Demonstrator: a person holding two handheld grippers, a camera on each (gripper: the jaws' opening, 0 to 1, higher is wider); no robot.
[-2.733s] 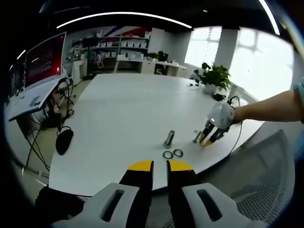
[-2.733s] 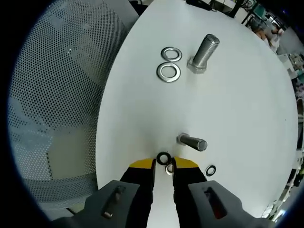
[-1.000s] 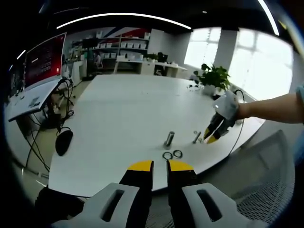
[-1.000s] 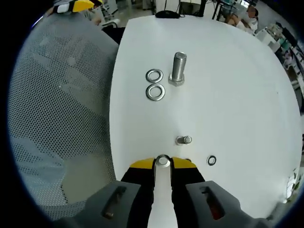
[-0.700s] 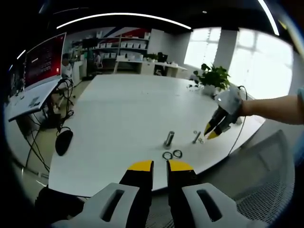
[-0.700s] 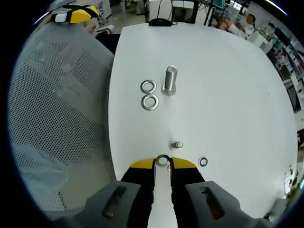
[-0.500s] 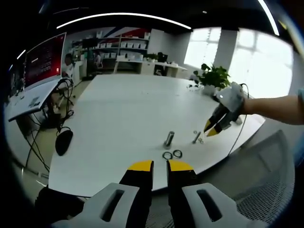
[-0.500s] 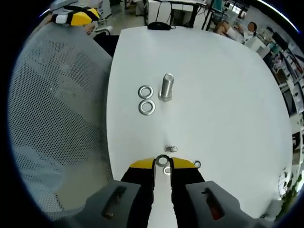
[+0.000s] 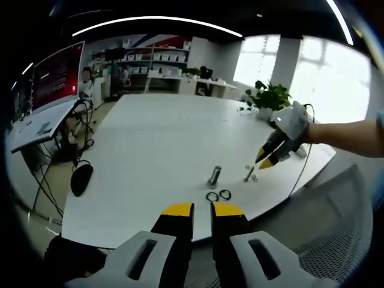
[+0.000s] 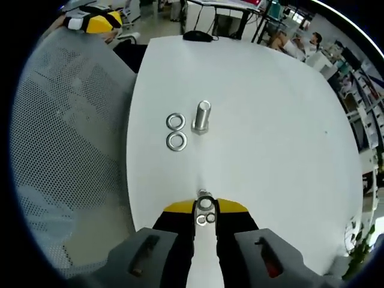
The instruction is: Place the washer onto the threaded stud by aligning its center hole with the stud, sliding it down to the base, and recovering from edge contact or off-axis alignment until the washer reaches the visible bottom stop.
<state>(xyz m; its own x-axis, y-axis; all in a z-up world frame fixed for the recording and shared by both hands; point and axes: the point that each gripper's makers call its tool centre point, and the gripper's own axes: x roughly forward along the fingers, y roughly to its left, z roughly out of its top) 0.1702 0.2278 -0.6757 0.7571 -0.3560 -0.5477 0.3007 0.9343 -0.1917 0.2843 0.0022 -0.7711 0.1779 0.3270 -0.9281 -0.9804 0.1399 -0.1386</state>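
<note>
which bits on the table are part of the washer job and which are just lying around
In the job:
- right gripper, shut on the small washer
- small stud just ahead of the jaws

Lying about:
- large bolt, standing upright
- two big washers beside it
- potted plant
- mesh chair
- left gripper, idle

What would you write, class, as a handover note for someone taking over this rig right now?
Left claw: shut, nothing held, back from the table.
Right claw: shut on a small washer, raised over the small stud.
Large stud stands upright; two large washers lie beside it.
Done: washer picked up and brought over the small stud.
Left: align the hole, slide it down to the base.
</note>
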